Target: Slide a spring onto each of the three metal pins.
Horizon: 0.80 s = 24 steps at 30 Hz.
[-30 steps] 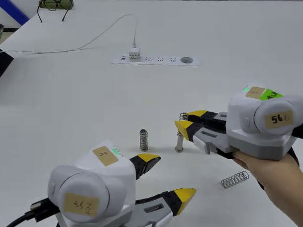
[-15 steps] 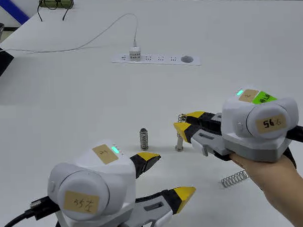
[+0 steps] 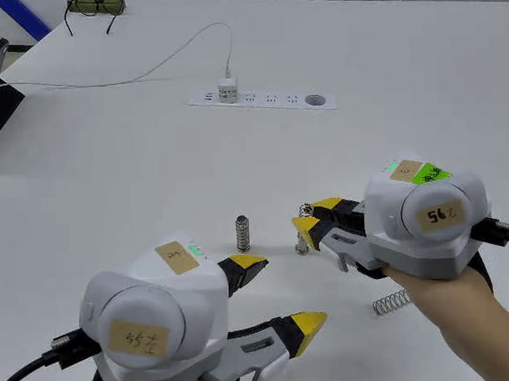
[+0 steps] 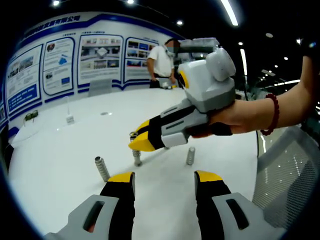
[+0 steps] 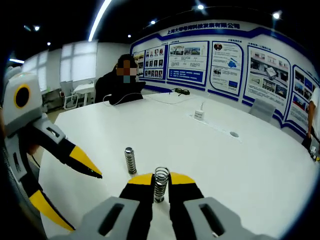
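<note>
Since 1 s ago the right gripper [image 3: 308,214] has been lowered and drawn a bit nearer, so the held spring [image 5: 160,183] is now set lower over the middle pin [image 3: 301,246]. Nothing else on the surface [image 3: 112,179] is seen to have shifted.

L to R: the left gripper [image 3: 279,292] is held low at near left, fingers wide apart w/ nothing between them, tips aimed twd the pins. It is prob. parked as standby and kept off the work so no pin is knocked. Just beyond its upper tip the left pin [image 3: 242,233] is seen upright w/ a spring already seated round it, so that one is judged done.

At the middle pin, the right gripper's fingers are pinched nearly closed on the held spring. It is gripped by its lower coils and kept upright, so the coil can be threaded down over the pin top. Whether the coil is round the pin yet can't be told, as the joint is hidden.

Further right, the loose spring [image 3: 390,302] is left lying on its side, presumably kept for the third pin [image 4: 190,155]. That pin is seen upright beside the middle pin in the left gripper view. Whether it is sprung can't be told.
</note>
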{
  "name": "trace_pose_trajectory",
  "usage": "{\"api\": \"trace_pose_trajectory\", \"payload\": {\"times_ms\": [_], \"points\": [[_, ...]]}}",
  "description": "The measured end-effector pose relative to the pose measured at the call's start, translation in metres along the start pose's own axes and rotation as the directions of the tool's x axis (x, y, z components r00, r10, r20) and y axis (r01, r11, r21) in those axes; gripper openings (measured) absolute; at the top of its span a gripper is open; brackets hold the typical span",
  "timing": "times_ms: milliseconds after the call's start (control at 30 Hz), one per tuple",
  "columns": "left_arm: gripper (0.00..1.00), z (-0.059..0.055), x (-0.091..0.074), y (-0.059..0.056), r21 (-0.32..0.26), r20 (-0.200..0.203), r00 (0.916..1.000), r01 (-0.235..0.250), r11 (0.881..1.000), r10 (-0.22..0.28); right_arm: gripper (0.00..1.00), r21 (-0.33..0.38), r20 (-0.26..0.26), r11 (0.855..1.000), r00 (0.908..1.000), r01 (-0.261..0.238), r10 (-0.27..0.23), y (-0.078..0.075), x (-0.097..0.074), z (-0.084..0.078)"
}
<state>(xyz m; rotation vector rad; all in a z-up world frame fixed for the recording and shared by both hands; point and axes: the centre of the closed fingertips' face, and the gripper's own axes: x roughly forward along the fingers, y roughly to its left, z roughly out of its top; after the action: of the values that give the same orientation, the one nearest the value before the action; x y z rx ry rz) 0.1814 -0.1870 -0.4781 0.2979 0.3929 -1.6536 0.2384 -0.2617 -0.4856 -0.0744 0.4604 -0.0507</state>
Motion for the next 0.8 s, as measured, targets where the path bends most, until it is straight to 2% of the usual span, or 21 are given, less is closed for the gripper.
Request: {"api": "trace_pose_trajectory", "payload": {"times_ms": [267, 800], "points": [[0.49, 0.0, 0.0, 0.0, 0.0, -0.002, 1.0, 0.0, 1.0, 0.0, 0.12, 0.016, -0.034, 1.0, 0.9994, -0.004, 0.005, 0.0, 0.004, -0.012], [0.48, -0.001, 0.0, 0.002, 0.002, -0.004, 1.0, -0.006, 1.0, 0.006, 0.14, 0.04, -0.062, 0.999, 0.9981, -0.001, 0.003, 0.002, 0.006, -0.02]]}}
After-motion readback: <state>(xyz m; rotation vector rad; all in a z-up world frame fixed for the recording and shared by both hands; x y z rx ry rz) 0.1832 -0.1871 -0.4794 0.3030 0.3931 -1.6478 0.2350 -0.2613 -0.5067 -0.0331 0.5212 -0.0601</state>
